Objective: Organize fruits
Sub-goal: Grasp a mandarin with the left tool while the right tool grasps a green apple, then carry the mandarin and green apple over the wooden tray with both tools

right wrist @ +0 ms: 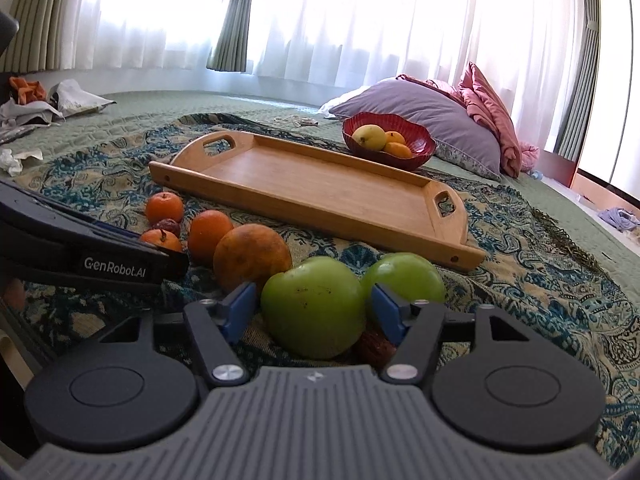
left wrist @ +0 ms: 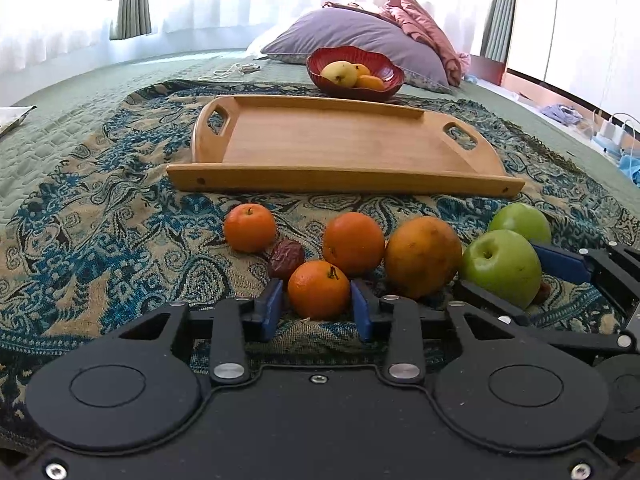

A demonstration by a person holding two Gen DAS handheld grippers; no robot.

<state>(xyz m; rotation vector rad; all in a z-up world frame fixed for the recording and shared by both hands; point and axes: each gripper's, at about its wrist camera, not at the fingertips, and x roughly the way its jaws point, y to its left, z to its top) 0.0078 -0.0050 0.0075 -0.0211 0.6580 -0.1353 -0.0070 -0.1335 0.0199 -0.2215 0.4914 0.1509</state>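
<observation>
Though parked low on the bed [left wrist: 60,136], left hand-held gripper [left wrist: 317,310] straddling a small tangerine [left wrist: 319,290], blue pads right up against both its sides; pinching or just short of contact: cannot tell

Right hand-held gripper [right wrist: 314,306] same story around the near green apple [right wrist: 312,320]: pads flanking it, hairline gaps at most in its own view, so grip not confirmable

Rest of the fruit loose in a row on the patterned throw [left wrist: 100,220], in front of the wooden tray [left wrist: 344,178]:
- second tangerine [left wrist: 250,227] far left, apart from the others
- dark date [left wrist: 286,258] just behind the straddled tangerine
- orange [left wrist: 353,244] beside a larger dull orange [left wrist: 423,262], touching or nearly
- second green apple [right wrist: 404,276] behind the near one, touching it
- another dark date [right wrist: 374,346] tucked under the near apple by the right pad

Red bowl [left wrist: 376,92] behind the tray, holding a yellow pear-like fruit and two small orange ones
</observation>
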